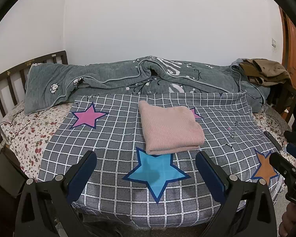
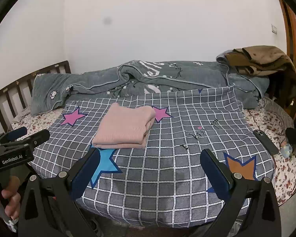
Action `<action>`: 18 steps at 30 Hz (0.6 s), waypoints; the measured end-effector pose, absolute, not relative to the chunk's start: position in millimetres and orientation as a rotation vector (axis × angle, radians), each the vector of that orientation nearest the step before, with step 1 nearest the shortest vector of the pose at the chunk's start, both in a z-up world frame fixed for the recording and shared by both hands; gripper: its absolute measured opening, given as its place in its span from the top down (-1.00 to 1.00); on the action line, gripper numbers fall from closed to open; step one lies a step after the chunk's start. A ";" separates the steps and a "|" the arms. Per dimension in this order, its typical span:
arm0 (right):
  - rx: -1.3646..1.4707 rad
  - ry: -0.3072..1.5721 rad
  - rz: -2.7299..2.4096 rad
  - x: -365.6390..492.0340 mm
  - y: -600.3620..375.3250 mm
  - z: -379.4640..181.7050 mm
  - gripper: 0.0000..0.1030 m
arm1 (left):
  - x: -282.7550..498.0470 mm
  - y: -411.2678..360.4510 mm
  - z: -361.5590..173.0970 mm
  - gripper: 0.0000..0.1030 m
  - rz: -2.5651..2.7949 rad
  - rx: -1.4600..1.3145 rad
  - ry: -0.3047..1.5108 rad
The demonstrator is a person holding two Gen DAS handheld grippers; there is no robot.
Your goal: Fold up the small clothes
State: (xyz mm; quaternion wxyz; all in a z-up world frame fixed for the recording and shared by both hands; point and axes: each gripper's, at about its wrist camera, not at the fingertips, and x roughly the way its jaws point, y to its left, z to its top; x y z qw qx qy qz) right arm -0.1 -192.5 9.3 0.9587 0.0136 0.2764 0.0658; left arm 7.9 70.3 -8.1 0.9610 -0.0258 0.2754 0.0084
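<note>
A pink ribbed garment (image 1: 170,125) lies folded into a neat rectangle on the grey checked sheet (image 1: 112,138) with coloured stars. The same pink garment (image 2: 125,127) shows left of centre in the right wrist view. My left gripper (image 1: 146,169) hangs open above the near part of the sheet, short of the garment, with nothing between its fingers. My right gripper (image 2: 150,167) is also open and empty, to the right of the garment and nearer the bed's front edge. The right gripper's side (image 1: 286,164) shows at the right edge of the left wrist view, and the left gripper (image 2: 19,144) appears at the left of the right wrist view.
A grey-green quilt (image 1: 112,79) is bunched along the wall behind the sheet. Brown clothes (image 2: 260,59) are piled at the back right. A dark phone (image 2: 265,141) and a small pale object (image 2: 287,148) lie on the floral bedding at the right. A slatted headboard (image 1: 11,79) stands on the left.
</note>
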 end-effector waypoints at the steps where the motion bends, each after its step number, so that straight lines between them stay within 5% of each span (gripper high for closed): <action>1: 0.027 0.560 0.133 -0.4 -192.5 8.7 -0.93 | 7.5 70.8 -8.2 -0.96 0.017 -0.052 0.557; 18: 0.031 0.553 0.133 -1.9 -192.0 8.6 -0.93 | 6.9 70.7 -6.6 -0.97 0.017 -0.051 0.556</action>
